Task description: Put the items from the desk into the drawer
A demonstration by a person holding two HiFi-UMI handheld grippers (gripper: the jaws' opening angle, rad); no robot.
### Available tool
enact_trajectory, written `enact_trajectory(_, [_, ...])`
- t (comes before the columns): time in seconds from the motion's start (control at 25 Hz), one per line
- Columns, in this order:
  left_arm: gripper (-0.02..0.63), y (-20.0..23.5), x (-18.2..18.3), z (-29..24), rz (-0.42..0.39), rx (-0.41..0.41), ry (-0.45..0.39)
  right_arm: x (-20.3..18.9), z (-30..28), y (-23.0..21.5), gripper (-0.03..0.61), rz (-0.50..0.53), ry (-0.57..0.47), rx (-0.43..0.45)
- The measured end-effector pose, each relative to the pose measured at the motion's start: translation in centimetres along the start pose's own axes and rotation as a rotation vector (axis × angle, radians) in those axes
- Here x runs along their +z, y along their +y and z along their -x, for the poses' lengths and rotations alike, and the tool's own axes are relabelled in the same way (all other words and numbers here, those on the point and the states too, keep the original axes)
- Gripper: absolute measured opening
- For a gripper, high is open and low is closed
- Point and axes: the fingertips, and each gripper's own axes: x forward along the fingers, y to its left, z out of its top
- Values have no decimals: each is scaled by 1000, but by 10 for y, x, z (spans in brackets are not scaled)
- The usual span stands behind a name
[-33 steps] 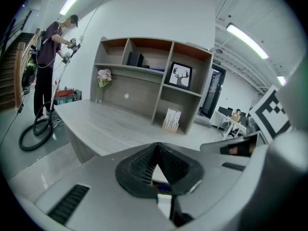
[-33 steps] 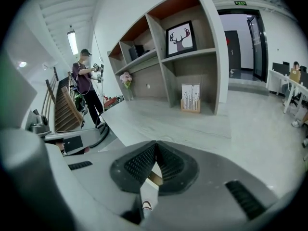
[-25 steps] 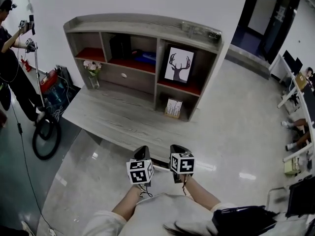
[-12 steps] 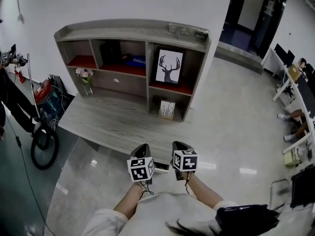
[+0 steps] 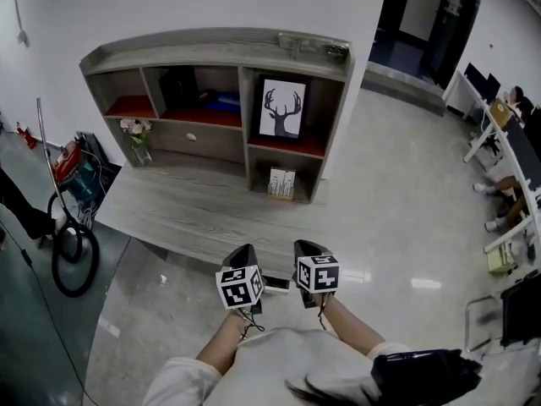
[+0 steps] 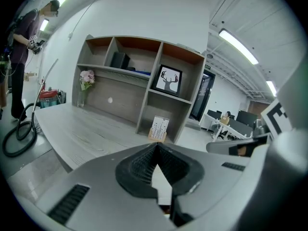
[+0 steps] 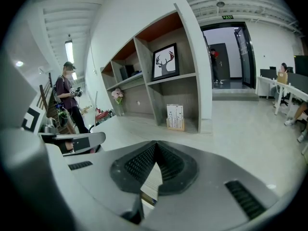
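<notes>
Your left gripper (image 5: 244, 259) and right gripper (image 5: 306, 254), low centre, have jaws closed on nothing. Upper left, the drawer (image 5: 188, 139) is shut; the flower vase (image 5: 136, 135) and card box (image 5: 281, 183) stand outside it on the counter (image 5: 186, 218).

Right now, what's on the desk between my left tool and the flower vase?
Nothing: only bare grey wood desktop lies between the left tool and the flower vase, as the head view shows.

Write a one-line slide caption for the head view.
Left gripper and right gripper, both shut and empty, held side by side at the near edge of the grey desk; drawer closed.
</notes>
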Motion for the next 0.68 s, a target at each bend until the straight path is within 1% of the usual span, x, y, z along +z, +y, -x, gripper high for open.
enact_trajectory(0.32, [-3,1,-4,-3,-4,0,14,-10,-2,-9,-2,-25,24,-7])
enact_trajectory(0.68, [-3,-4,-8,-9,-18,-3,28,-6,-5,-12,-2,-32,18,-3])
